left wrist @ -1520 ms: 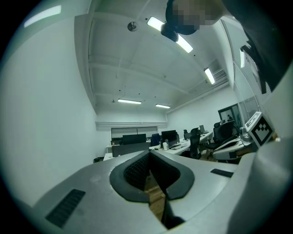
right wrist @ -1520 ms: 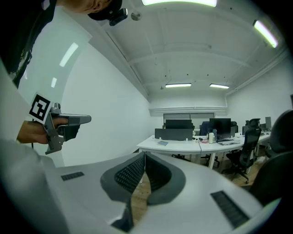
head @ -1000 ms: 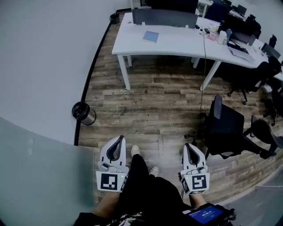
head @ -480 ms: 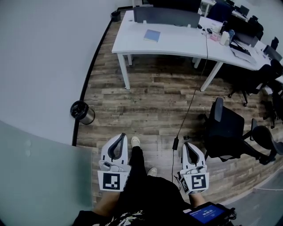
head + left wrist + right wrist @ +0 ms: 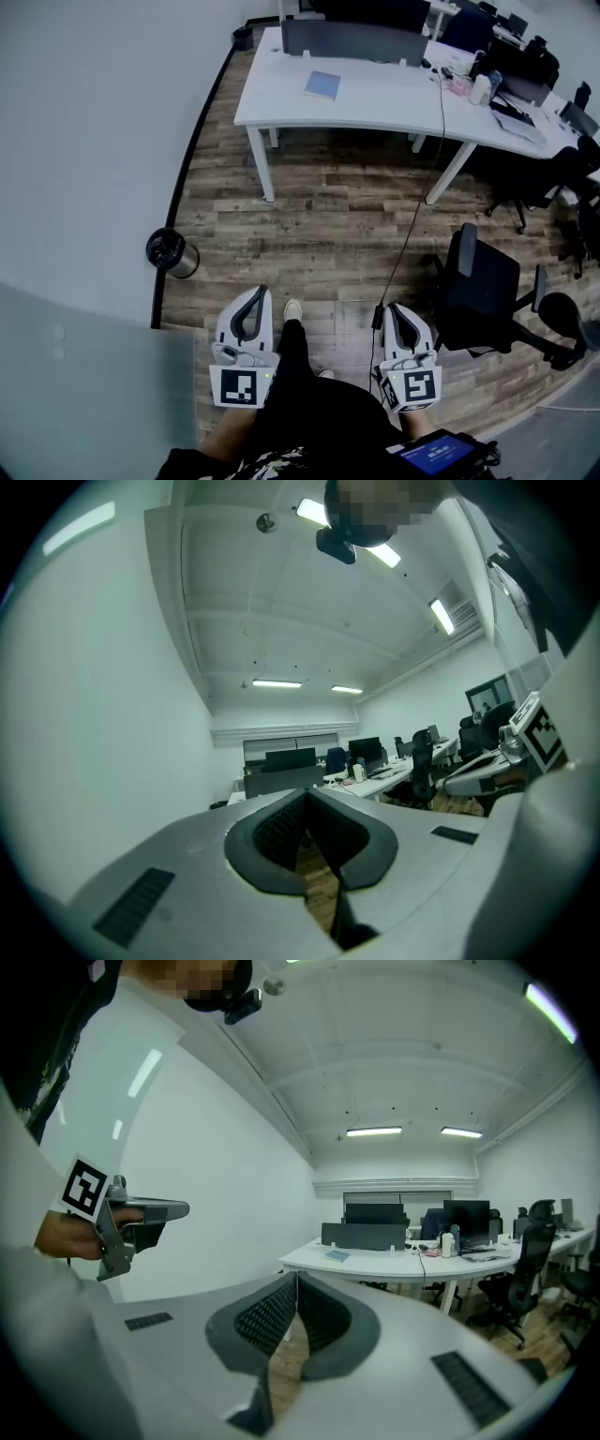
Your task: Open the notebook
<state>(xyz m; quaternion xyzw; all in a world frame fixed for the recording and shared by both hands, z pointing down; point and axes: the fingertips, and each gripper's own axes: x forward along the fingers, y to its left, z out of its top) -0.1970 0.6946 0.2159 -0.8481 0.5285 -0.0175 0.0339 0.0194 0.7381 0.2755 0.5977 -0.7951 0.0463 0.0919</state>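
A light blue notebook (image 5: pixel 322 85) lies closed on the white desk (image 5: pixel 375 98) at the far end of the room; it also shows small in the right gripper view as the notebook (image 5: pixel 337 1255). Both grippers are held low in front of my body, far from the desk. My left gripper (image 5: pixel 262 292) is shut with nothing in it, tips touching (image 5: pixel 306 794). My right gripper (image 5: pixel 388 308) is also shut and empty, tips together (image 5: pixel 295 1277). Each points forward, roughly level.
A round black waste bin (image 5: pixel 169 251) stands by the left wall. A black office chair (image 5: pixel 486 286) stands to the right, with more chairs behind. A cable (image 5: pixel 412 216) hangs from the desk to the wooden floor. A dark partition (image 5: pixel 352 40) and bottles sit on the desk.
Desk, bin and chair have slid toward me in the head view as I walk forward; both grippers stay shut in the same pose.
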